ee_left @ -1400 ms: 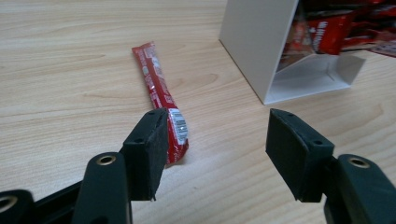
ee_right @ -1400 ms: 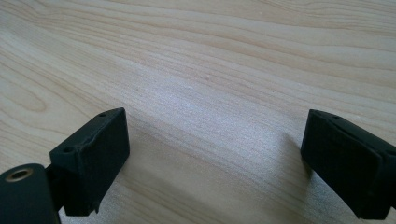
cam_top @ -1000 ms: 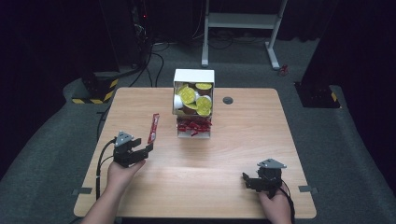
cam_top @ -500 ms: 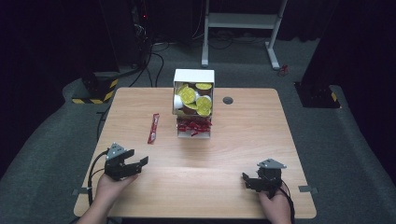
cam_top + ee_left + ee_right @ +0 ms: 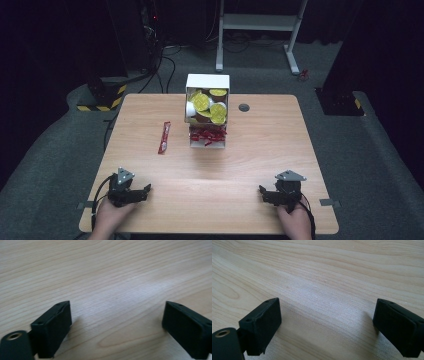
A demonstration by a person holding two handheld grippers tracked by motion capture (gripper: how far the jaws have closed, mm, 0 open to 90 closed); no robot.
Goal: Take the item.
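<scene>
A red sachet (image 5: pixel 164 137) lies flat on the wooden table (image 5: pixel 250 160), left of a white dispenser box (image 5: pixel 207 82). The box holds yellow-lidded cups (image 5: pixel 201 102) above and more red sachets (image 5: pixel 207 135) in its lower tray. My left gripper (image 5: pixel 145 192) rests low at the near left of the table, far from the sachet. Its jaws have just been opening and stand wide apart over bare wood in the left gripper view (image 5: pixel 117 322). At the near right, my right gripper (image 5: pixel 263 193) is open too, again with bare wood between its jaws (image 5: pixel 327 322).
A small dark round grommet (image 5: pixel 244 107) sits in the table just right of the box. Beyond the far edge are a grey carpeted floor, cables and a white desk frame (image 5: pixel 260 22). Both hands sit at the near edge.
My left gripper has drawn back from beside the red sachet to the near left edge and come down. The sachet stays flat on the table. The right gripper has not moved.
</scene>
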